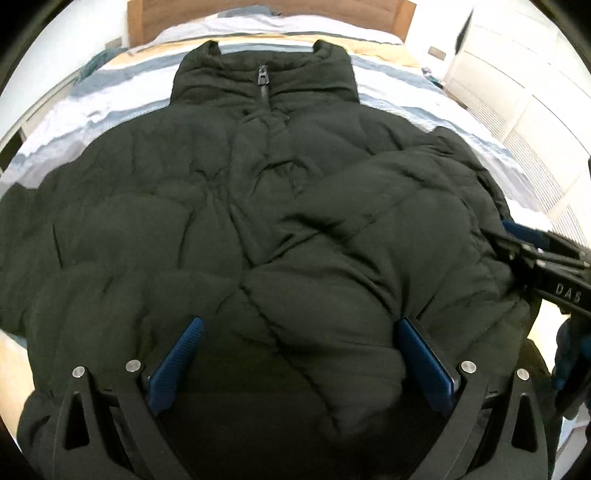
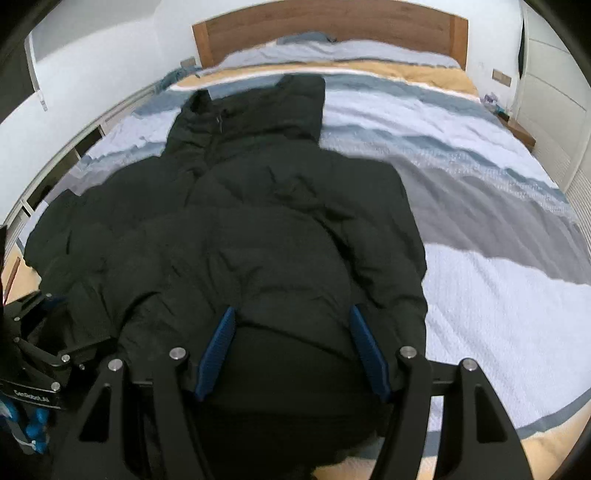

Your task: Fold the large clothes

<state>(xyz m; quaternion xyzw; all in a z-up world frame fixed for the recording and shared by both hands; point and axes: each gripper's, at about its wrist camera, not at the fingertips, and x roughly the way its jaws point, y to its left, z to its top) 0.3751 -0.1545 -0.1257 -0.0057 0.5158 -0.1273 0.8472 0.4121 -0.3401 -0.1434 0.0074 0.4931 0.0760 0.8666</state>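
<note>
Garment: a dark green, quilted, puffy down jacket [image 1: 258,206] is lying front-up on the bed, zipped, its stand-up collar [image 1: 264,70] pointing toward 12 o'clock and its hem sitting at 6 o'clock, right at both tools.
Long axis: it is running from 6 to 12 o'clock, hem to collar, in both wrist views.
Sleeve: on the right side, a padded sleeve [image 1: 399,192] is lying folded in across the chest, slanting from about 4 o'clock toward the middle.
Left gripper [image 1: 295,354]: its blue-padded fingers [image 1: 177,365] are standing wide apart, straddling a bulge of the hem fabric; nothing is pinched yet.
Right gripper [image 2: 293,350]: its jaws are likewise spread, with the hem's right portion bulging between them; it is not clamping.
Which hand is nearer: both are sitting at the hem, the right one nearer the jacket's outer right edge, the left one nearer the centre line.
Likely next move: judging from this layout, closing on the hem and carrying it toward 12 o'clock looks most plausible.
Surface: a bedspread [image 2: 480,206] striped in white, blue-grey and tan is lying underneath, soft and rumpled.
Room: a wooden headboard [image 2: 332,29] is standing at 12 o'clock; white panelled cupboards [image 1: 517,85] are lining the 2 o'clock side.
</note>
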